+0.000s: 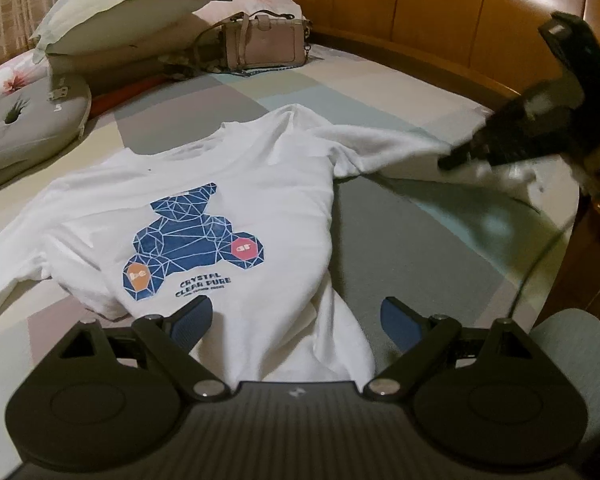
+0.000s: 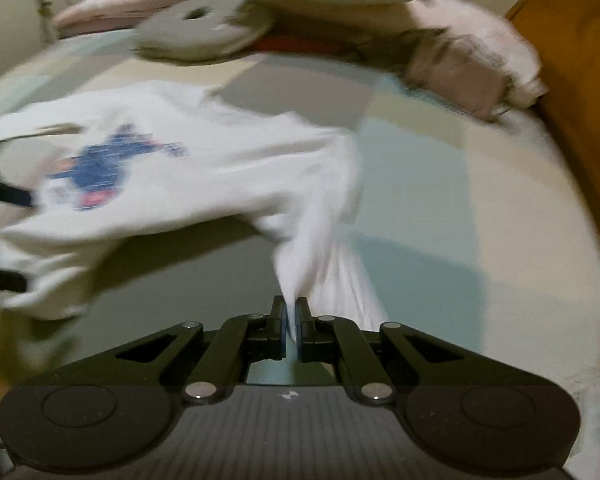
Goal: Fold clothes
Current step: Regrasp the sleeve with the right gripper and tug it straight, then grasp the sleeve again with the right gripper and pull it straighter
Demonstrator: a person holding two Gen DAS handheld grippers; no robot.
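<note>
A white long-sleeved shirt (image 1: 236,208) with a blue bear print lies face up on the bed. My left gripper (image 1: 296,320) is open, its blue pads on either side of the shirt's lower hem, hovering just over it. My right gripper (image 2: 291,322) is shut on the end of the shirt's sleeve (image 2: 308,248) and holds it lifted off the bed; this view is blurred by motion. In the left wrist view the right gripper (image 1: 456,160) appears at the far right, gripping that same sleeve (image 1: 384,140).
The bed sheet (image 1: 400,216) has pastel blocks. At the head lie a pillow (image 1: 112,12), a grey round cushion (image 1: 24,124) and a beige handbag (image 1: 264,44). A wooden headboard (image 1: 440,8) runs along the right side, near the bed's edge.
</note>
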